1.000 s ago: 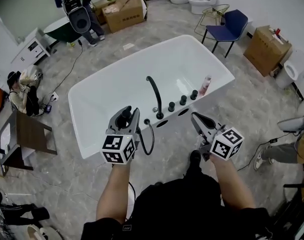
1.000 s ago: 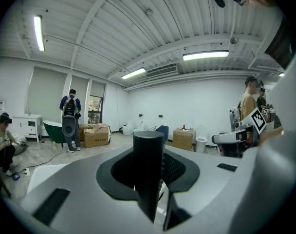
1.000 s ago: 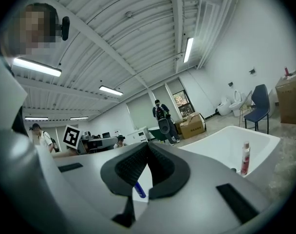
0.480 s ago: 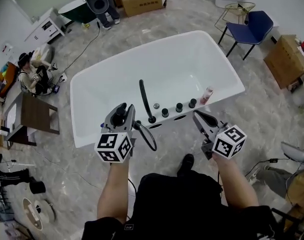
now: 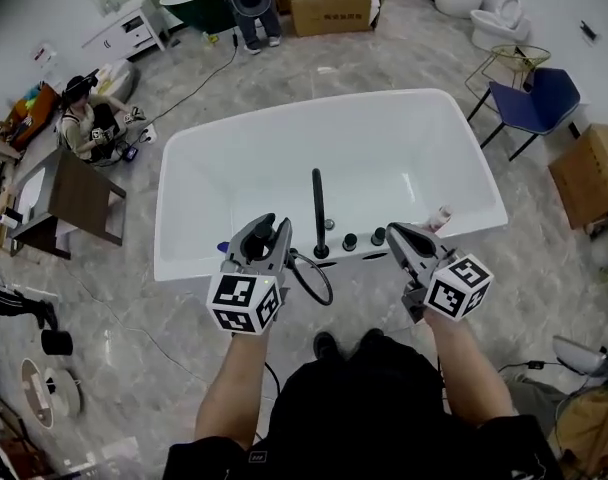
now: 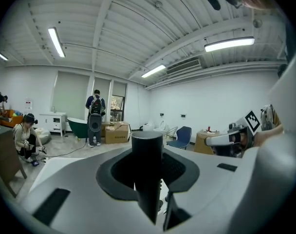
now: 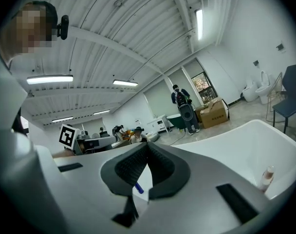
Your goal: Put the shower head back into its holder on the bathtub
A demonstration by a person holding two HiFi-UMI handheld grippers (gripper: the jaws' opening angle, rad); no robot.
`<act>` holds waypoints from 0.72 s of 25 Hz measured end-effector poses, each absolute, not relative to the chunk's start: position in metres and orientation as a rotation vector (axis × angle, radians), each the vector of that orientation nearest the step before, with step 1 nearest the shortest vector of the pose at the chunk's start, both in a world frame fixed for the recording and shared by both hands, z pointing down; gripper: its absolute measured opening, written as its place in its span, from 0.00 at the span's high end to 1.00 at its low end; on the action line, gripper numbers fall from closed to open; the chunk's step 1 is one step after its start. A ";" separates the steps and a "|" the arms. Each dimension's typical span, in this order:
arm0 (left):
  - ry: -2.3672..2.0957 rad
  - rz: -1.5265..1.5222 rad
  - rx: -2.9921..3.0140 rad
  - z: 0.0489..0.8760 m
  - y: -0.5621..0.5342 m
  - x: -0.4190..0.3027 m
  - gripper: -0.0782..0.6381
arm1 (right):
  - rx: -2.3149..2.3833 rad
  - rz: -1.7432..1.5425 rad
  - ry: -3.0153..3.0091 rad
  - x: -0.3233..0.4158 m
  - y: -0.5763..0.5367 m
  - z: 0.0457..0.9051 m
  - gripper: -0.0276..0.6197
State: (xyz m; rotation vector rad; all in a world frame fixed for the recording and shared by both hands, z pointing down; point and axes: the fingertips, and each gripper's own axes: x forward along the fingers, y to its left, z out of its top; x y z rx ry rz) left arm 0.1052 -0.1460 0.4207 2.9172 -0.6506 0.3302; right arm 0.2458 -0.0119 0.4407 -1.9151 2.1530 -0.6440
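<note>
Currently the shower head (image 6: 147, 167) stands pinched between the left tongs (image 5: 268, 231), while the right tongs (image 5: 395, 234) nearby are pressed together, empty.

A blue chair (image 5: 532, 103) stood near a box (image 5: 587, 173); a person (image 5: 84, 123) sat beside a table (image 5: 79, 196); a toilet (image 5: 494, 23) stood behind.
</note>
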 end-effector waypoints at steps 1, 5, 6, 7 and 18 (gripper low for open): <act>-0.666 0.327 2.914 0.422 -0.151 0.103 0.73 | -1.909 -0.640 2.163 0.243 -0.017 0.441 0.93; -0.727 0.334 2.868 0.425 -0.167 0.100 0.73 | -1.870 -0.699 2.215 0.240 -0.034 0.446 0.93; -0.740 0.348 2.857 0.428 -0.168 0.099 0.73 | -1.857 -0.720 2.221 0.242 -0.037 0.449 0.93; -0.761 0.361 2.847 0.430 -0.170 0.098 0.73 | -1.841 -0.735 2.228 0.245 -0.040 0.452 0.93; -1.142 0.341 2.695 0.419 -0.209 0.104 0.73 | -1.489 -0.763 2.516 0.268 -0.135 0.443 0.93</act>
